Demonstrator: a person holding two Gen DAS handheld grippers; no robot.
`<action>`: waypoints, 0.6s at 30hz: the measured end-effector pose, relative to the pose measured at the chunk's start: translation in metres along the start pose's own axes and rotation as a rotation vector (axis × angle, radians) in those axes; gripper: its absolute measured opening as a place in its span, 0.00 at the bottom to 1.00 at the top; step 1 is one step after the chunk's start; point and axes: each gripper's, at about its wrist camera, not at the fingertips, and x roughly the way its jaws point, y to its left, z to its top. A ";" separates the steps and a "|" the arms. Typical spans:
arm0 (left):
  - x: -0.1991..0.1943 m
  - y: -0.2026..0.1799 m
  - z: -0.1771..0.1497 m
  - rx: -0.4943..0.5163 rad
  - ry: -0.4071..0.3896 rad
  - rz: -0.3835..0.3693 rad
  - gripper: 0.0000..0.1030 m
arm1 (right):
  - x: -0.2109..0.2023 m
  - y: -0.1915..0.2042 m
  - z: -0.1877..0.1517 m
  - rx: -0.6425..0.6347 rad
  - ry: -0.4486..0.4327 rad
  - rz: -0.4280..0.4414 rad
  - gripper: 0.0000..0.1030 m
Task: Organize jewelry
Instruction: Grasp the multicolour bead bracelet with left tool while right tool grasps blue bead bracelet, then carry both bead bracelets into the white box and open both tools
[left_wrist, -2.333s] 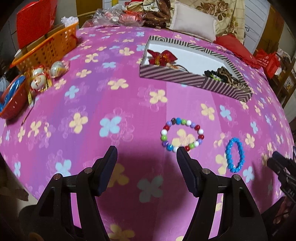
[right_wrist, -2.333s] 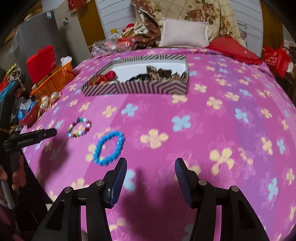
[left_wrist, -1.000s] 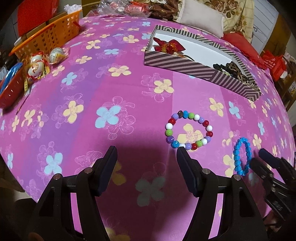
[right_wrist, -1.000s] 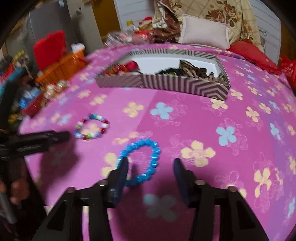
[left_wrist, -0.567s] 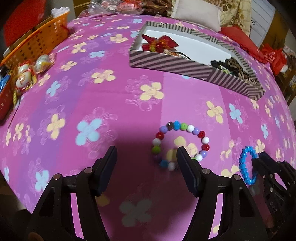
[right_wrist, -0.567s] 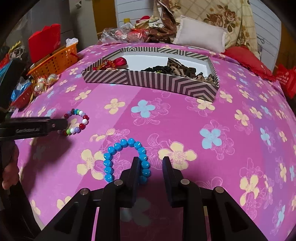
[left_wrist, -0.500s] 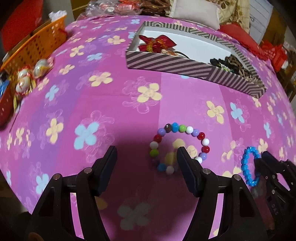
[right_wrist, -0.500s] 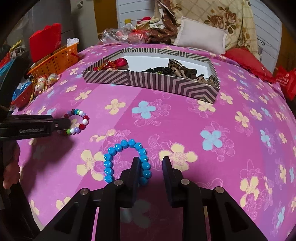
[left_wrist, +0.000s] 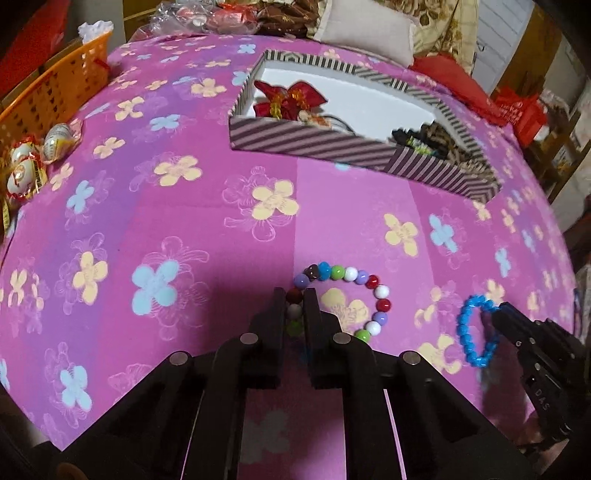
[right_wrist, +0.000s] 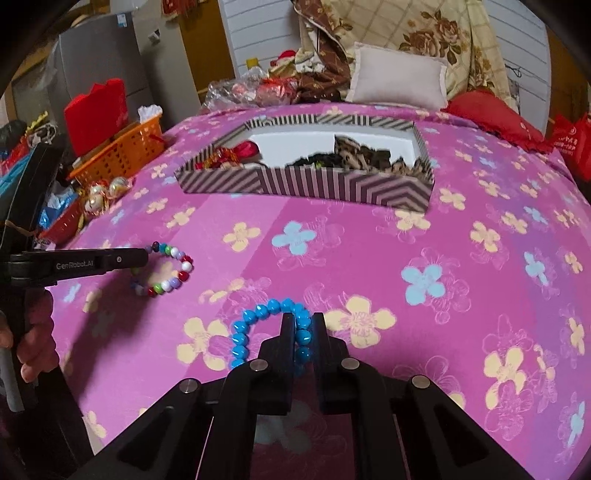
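Bracelets, two, both lying flat on the pink flowered bedcover (left_wrist: 184, 229). Multicoloured bead bracelet (left_wrist: 345, 295) sits near the cloth's near edge; blue bead bracelet (right_wrist: 266, 332) lies beside it, apart, not touching.

Left gripper (left_wrist: 295, 308): jaws narrow, pinched on the multicoloured loop's 9 o'clock arc in the left wrist view, one finger inside the ring, one outside. A white and a red bead show in the slot between them. Remainder of the loop trails off toward 2 o'clock on the cloth.

Right gripper (right_wrist: 303, 334): jaws likewise narrow, clamped across the blue loop's 3 o'clock side in its own view, beads visible in the slot; rest of the ring runs to 10 o'clock.

Striped box (right_wrist: 306, 182) stands at 12 o'clock from both grippers, well apart from either bracelet, long axis running across the view. White floor mostly bare in the middle. Red bow (left_wrist: 288, 98) at the left end, dark and leopard-print pieces (right_wrist: 365, 158) at the right.

Judgement: both grasps look made; lift and carry toward 12 o'clock comes next. Each hand is about equally far from the box. Loops will dangle from a one-sided pinch and must clear the near wall.

Orange basket (right_wrist: 122, 151) at 10 o'clock, off the path.
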 end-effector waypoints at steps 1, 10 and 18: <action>-0.006 0.000 0.001 0.000 -0.012 -0.006 0.08 | -0.003 0.001 0.002 -0.002 -0.006 0.001 0.08; -0.053 -0.009 0.013 0.038 -0.094 -0.031 0.08 | -0.029 0.010 0.016 -0.008 -0.065 0.034 0.08; -0.074 -0.020 0.021 0.070 -0.132 -0.020 0.08 | -0.042 0.013 0.027 -0.026 -0.089 0.042 0.08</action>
